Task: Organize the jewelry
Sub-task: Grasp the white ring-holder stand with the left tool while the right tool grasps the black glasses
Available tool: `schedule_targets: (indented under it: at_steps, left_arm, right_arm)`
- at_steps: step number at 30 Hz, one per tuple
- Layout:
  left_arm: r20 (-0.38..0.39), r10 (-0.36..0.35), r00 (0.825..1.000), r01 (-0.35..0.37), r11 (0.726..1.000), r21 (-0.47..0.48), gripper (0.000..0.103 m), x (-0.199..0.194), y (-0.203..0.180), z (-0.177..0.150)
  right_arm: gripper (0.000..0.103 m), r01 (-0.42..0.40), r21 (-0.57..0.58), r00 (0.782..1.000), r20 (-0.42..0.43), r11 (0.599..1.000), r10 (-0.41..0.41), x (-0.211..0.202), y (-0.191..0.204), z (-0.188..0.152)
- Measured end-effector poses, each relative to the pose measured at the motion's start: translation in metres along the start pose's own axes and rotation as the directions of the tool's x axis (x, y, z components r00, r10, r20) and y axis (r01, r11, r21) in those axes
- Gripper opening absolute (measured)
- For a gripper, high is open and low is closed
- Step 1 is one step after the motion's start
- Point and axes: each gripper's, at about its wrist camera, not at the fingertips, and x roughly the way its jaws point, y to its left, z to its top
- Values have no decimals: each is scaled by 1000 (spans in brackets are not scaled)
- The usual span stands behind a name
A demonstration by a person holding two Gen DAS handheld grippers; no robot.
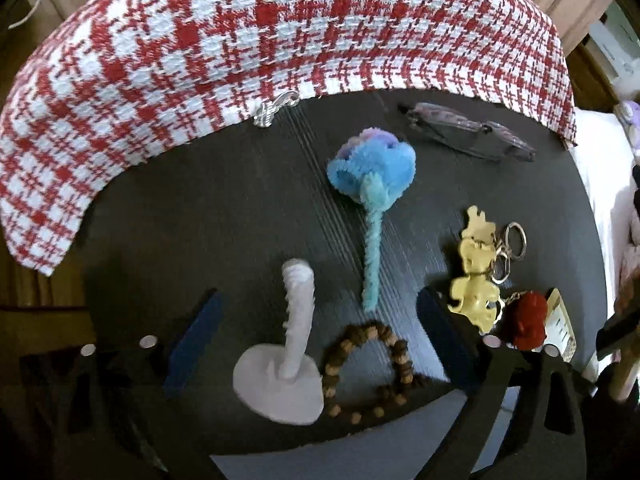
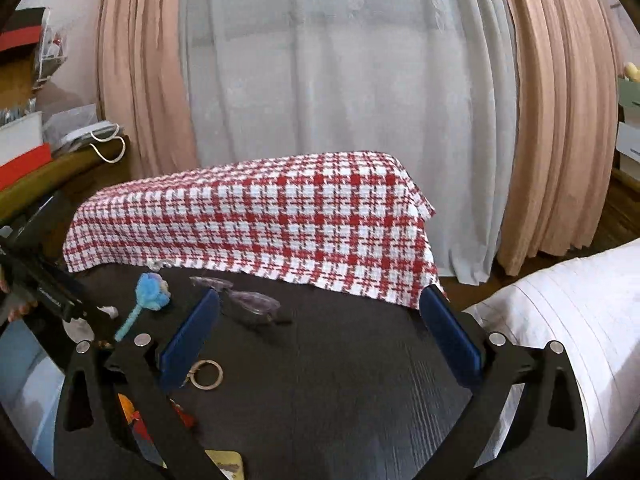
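No sorting is judged to have been done: on the round dark wood-grain table [image 1: 208, 216], the brown wooden bead bracelet [image 1: 370, 372] is seen touching the base of the white heart-footed ring stand [image 1: 286, 364], with the blue pipe-cleaner flower [image 1: 370, 184] beyond the stand, the yellow and red keychain cluster [image 1: 492, 292] to its right, and a small silver charm [image 1: 274, 110] far beyond it at the hem of the red-and-white checked cloth [image 1: 256, 48]. The left gripper [image 1: 320, 344] is held spread wide around the stand and bracelet, grasping nothing. The right gripper [image 2: 320, 340] is likewise held open and empty, well right of the stand.
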Motion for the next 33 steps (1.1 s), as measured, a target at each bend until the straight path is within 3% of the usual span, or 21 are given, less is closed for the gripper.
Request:
schedule_targets:
  at_steps: [5,7,10,14,16,17,19,21,24,27,29,30,33]
  left_arm:
    - [-3,-2,1000,2,1000,-18,92,5,5,2]
    - [-10,3,1000,-3,1000,-6,85,6,10,0]
    - [7,-51,999,51,999,-8,83,4,14,-9]
    - [16,-67,998,68,998,-19,83,4,25,-16]
    - [5,-66,998,66,997,-28,83,6,31,-18]
    - [0,-80,997,80,996,-34,81,8,33,-18]
    - [-8,-92,996,92,995,-30,72,7,33,-22]
    - [-22,-86,996,85,996,-14,66,12,31,-22]
    - [-29,-81,996,81,997,-12,64,11,25,-22]
    - [-44,-91,995,90,996,-26,56,18,22,-22]
    - [-34,-97,995,96,995,-24,46,17,24,-23]
    - [-31,-99,995,98,995,-25,45,18,24,-23]
    - [-25,-88,996,88,996,-18,35,16,26,-23]
  right_arm:
    - [87,-117,-151,993,-49,982,110,11,16,13]
    - [87,-156,-228,987,-76,961,142,20,23,20]
    - [86,-262,-329,961,-176,907,214,36,33,28]
    - [82,-318,-478,941,-262,819,213,60,55,28]
    - [77,-290,-571,947,-289,768,143,74,69,23]
    - [69,-273,-607,950,-294,746,109,81,75,20]
    - [61,-270,-649,945,-321,711,66,95,84,15]
    - [60,-284,-658,934,-354,697,46,105,92,11]
    - [54,-268,-667,935,-355,695,20,113,97,5]
    - [54,-224,-697,943,-331,681,-29,120,106,-2]
    - [52,-149,-764,962,-260,628,-87,122,116,-12]
    - [52,-112,-805,968,-220,583,-119,123,122,-19]
    - [49,-21,-877,978,-118,481,-172,123,134,-32]
